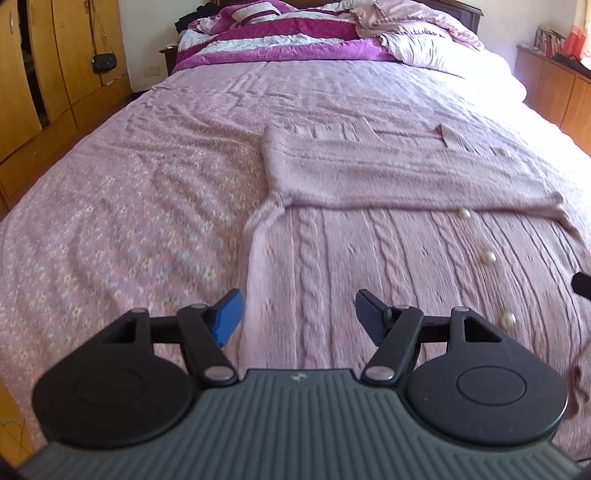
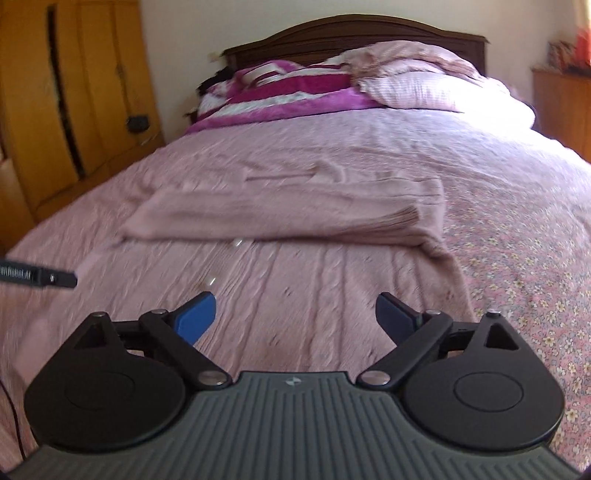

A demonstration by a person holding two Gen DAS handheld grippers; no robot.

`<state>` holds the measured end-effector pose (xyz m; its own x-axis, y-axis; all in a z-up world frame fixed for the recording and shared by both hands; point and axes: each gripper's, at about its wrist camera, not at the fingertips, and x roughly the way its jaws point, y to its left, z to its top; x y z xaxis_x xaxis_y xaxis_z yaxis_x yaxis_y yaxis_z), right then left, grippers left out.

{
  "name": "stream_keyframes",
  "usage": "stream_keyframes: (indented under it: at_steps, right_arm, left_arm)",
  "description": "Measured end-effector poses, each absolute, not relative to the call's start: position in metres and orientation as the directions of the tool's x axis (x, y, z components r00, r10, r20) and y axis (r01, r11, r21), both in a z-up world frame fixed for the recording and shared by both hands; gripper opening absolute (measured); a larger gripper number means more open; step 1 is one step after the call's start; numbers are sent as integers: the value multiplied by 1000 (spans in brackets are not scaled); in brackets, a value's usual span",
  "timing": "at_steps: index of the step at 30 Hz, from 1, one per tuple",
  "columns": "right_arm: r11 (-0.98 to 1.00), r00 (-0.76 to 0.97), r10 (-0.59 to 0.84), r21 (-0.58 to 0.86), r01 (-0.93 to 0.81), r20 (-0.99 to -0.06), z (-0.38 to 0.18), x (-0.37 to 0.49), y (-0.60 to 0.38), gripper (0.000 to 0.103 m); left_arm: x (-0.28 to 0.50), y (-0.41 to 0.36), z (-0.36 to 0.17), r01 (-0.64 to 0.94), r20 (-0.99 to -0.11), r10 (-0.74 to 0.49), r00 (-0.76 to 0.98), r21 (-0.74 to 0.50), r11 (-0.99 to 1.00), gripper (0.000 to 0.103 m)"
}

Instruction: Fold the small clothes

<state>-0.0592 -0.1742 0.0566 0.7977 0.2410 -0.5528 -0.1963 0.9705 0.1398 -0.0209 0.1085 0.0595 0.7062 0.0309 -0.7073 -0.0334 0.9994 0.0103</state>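
A pink cable-knit cardigan [image 1: 351, 258] lies flat on the flowered pink bedspread [image 1: 129, 221]. Its sleeves [image 1: 388, 173] are folded across the upper body. Pearl buttons [image 1: 489, 256] run down its front on the right. My left gripper [image 1: 297, 306] hovers open over the cardigan's lower left part with nothing between its blue fingers. In the right wrist view the cardigan [image 2: 314, 288] is blurred, with the folded sleeve band [image 2: 295, 214] ahead. My right gripper [image 2: 295, 306] stands wide open above the knit, holding nothing. A black part of the left gripper shows at that view's left edge.
A striped magenta blanket [image 1: 280, 40] and pink pillows [image 2: 424, 88] are heaped at the bed's head below a dark headboard [image 2: 354, 33]. Wooden wardrobes [image 1: 44, 74] line the left side, a small black bag [image 1: 104, 61] hanging there. A low wooden cabinet [image 1: 554, 88] stands right.
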Motion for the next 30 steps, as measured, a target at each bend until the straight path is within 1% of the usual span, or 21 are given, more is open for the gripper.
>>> stream_keyframes:
  at_steps: [6,9,13,17,21,27,30]
  right_arm:
    - [953,742,298,144,-267,-601,44,-80,-161,98]
    - [946,705,321,179,-269,-633,39,-86,-163,98]
    - [937,626,344,220,-270,-700,30,-92,-172,98]
    - [951,580,291,167,-258,-761,22,-104,-181,98]
    - [976,572,175,64,-210,-802,23,-118,-192,98]
    - [982,594,-12,-121,-144,-805,28,-134,-206,98]
    - [978,624,-4,-135,-162,-781,35,-140,-209,98]
  left_arm:
    - [-44,104,55,-22,-717,-5,697,-29,999,69]
    - [-55,99,53,-20,-718,-2,696,-23,1000,69]
    - [-65,94,49,-1,-725,-20,688,-28,1000,69]
    - [-71,88,45,15,-732,-17,682,-9,1000,69]
    - [-73,84,44,32,-736,-25,677,-4,999,69]
    - [-76,72,39,99,-745,-35,666,42,994,69]
    - [-80,63,35,170,-759,-56,648,73,983,69]
